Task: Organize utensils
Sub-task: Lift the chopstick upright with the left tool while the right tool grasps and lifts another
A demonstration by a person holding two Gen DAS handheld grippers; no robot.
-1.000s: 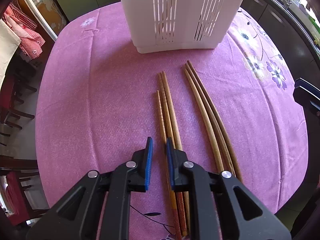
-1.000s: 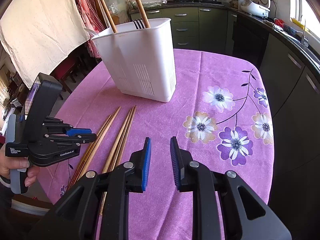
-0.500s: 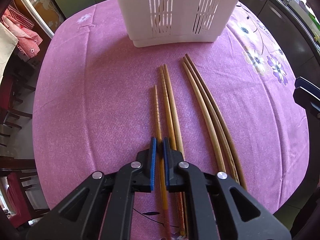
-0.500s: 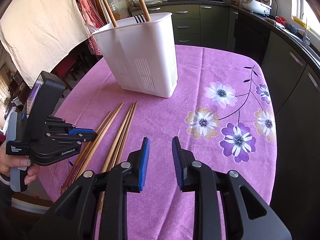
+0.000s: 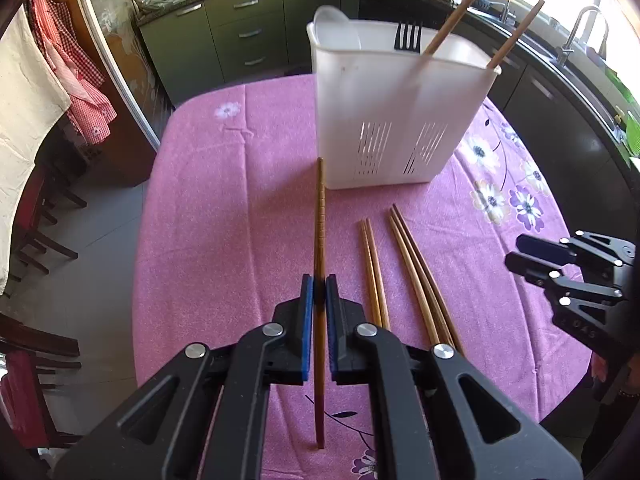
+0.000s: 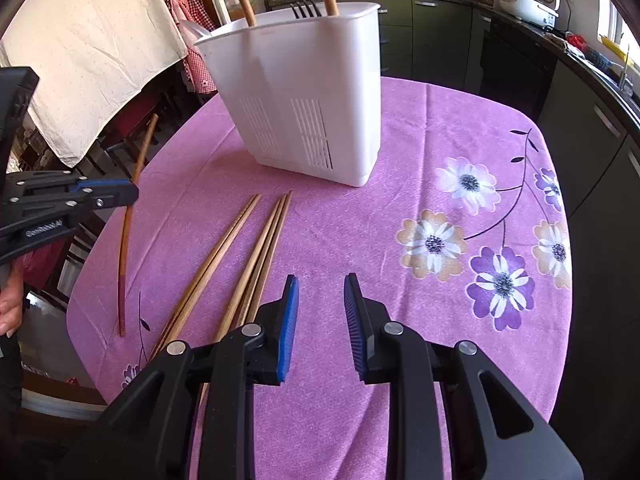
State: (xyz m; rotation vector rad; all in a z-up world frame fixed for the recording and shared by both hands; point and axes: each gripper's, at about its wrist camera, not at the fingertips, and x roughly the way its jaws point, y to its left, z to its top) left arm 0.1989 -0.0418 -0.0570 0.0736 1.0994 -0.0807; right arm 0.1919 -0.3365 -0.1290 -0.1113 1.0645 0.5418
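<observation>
Now: one chopstick point(image 5: 319, 240) is clamped in the left gripper point(image 5: 319, 296). In the left wrist view its long axis runs 6 to 12 o'clock, the slim ribbed tip pointing at 12 toward the lower left corner of the white utensil holder point(image 5: 400, 120), the darker reddish butt end at 6. In the right wrist view the same stick point(image 6: 130, 224) hangs clear of the pink flowered tablecloth point(image 6: 400, 208), tilted, upper end toward 1 o'clock.

Left gripper: blue pads point(image 5: 307, 320) nearly together, pressing the stick from both sides about mid-length. The jaws have just been closing, with this stick between them.

Right gripper point(image 6: 321, 316): jaws partly apart, nothing between them, tablecloth visible in the gap. It hovers over the cloth, apart from everything.

On the cloth: four more chopsticks in two pairs, a shorter pair point(image 5: 374, 272) and a longer pair point(image 5: 420, 276), lying at 3 o'clock of the held stick, their long axes roughly 6 to 12, tips toward the holder.

Holder stands upright at 12 o'clock; inside it two chopsticks point(image 5: 456, 8) lean toward 1 o'clock, beside a black fork point(image 5: 408, 36), tines up. A hand point(image 6: 10, 300) shows at the 9 o'clock edge of the right view.
</observation>
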